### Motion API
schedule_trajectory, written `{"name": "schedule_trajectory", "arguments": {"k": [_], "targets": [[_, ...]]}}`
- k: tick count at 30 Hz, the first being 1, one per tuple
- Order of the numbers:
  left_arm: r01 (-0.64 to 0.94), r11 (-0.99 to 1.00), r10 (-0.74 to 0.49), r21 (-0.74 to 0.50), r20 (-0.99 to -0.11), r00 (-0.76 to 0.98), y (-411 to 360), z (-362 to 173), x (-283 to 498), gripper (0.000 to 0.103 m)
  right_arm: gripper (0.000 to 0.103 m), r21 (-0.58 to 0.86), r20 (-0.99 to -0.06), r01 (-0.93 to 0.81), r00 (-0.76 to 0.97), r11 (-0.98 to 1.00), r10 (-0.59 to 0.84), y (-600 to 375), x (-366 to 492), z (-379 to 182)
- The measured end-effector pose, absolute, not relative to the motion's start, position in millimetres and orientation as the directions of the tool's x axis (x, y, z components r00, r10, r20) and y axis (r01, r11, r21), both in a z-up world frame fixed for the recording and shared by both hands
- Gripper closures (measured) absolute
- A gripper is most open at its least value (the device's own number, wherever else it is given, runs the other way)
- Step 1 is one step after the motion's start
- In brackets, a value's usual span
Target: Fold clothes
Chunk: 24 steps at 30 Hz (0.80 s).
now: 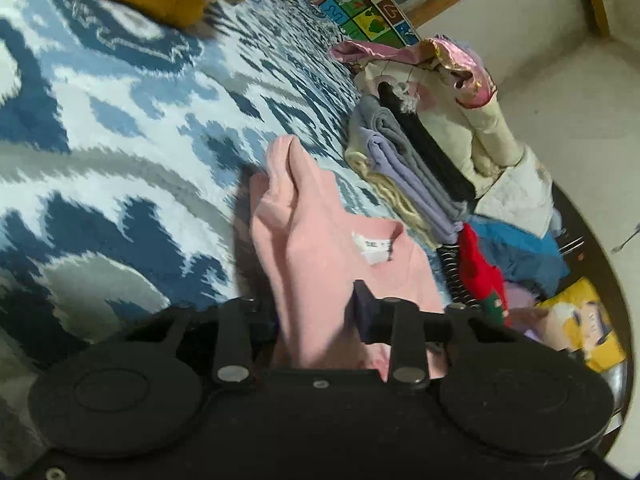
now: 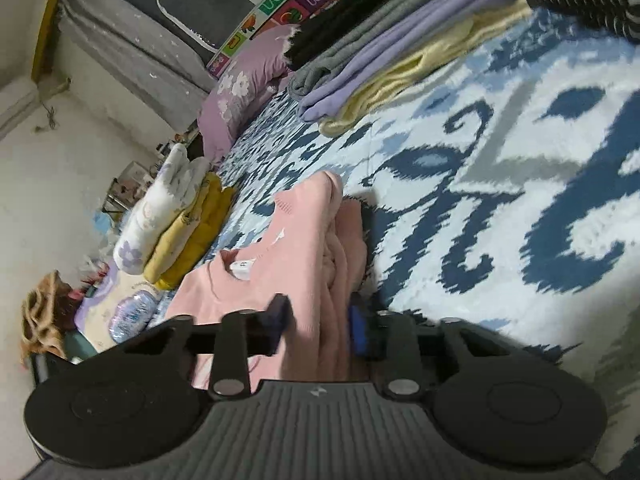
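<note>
A pink sweater [image 1: 320,248] with a white neck label [image 1: 372,246] lies bunched on the blue and white patterned bedspread [image 1: 120,120]. My left gripper [image 1: 316,316] has the sweater's fabric filling the gap between its jaws, and one finger is hidden behind the cloth. In the right wrist view the same sweater [image 2: 304,240] rises in folds from the bedspread [image 2: 520,200]. My right gripper [image 2: 320,324] is shut on a thick fold of it, near the neck label [image 2: 242,268].
A stack of folded clothes [image 1: 412,172] in grey, lilac, cream and black sits beside the sweater, seen also as the stack [image 2: 380,52]. Folded yellow and floral items [image 2: 180,232] lie at the bed's edge. A red garment [image 1: 476,268] and a purple pillow [image 2: 240,88] are nearby.
</note>
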<state>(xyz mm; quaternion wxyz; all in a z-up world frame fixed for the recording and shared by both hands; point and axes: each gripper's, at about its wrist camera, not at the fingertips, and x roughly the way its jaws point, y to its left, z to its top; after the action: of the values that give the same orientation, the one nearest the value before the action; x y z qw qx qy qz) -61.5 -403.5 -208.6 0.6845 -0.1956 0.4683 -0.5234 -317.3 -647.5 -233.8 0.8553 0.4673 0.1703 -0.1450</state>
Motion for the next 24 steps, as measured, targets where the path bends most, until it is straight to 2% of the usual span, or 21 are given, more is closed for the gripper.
{"name": "schedule_trajectory", "arguments": {"k": [2,4,11,18,24], "targets": [[0.522,0.356,-0.911,-0.776,-0.413,0.007,-401.6,-205.0,-61.4,0.08,0.081,0.773,-0.41,0.391,0.909,0.499,-0.078,-648.8,-319.1,-234.8],[0.503,0.334,-0.922,-0.797,-0.388,-0.004,-400.0,-200.1,-61.9,0.08,0.082,0.841,-0.352,0.342,0.934,0.42,-0.058,-654.9,-326.9,-240.2],[0.495,0.242,-0.95,-0.834,-0.306,-0.052,-411.4,-170.4,-79.1,0.081,0.082,0.935,-0.211,0.222,0.975,0.278,-0.068,-660.9,-357.3,-235.9],[0.536,0.095,-0.966,-0.839,-0.208,-0.156,-481.2,-132.2,-111.2,0.081,0.082,0.942,-0.07,0.13,0.978,0.31,-0.196,-692.5,-422.0,-192.8],[0.551,-0.025,-0.954,-0.834,-0.145,-0.263,-571.5,-108.1,-143.6,0.081,0.082,0.911,0.0,0.149,0.933,0.386,-0.36,-746.6,-472.0,-155.7]]}}
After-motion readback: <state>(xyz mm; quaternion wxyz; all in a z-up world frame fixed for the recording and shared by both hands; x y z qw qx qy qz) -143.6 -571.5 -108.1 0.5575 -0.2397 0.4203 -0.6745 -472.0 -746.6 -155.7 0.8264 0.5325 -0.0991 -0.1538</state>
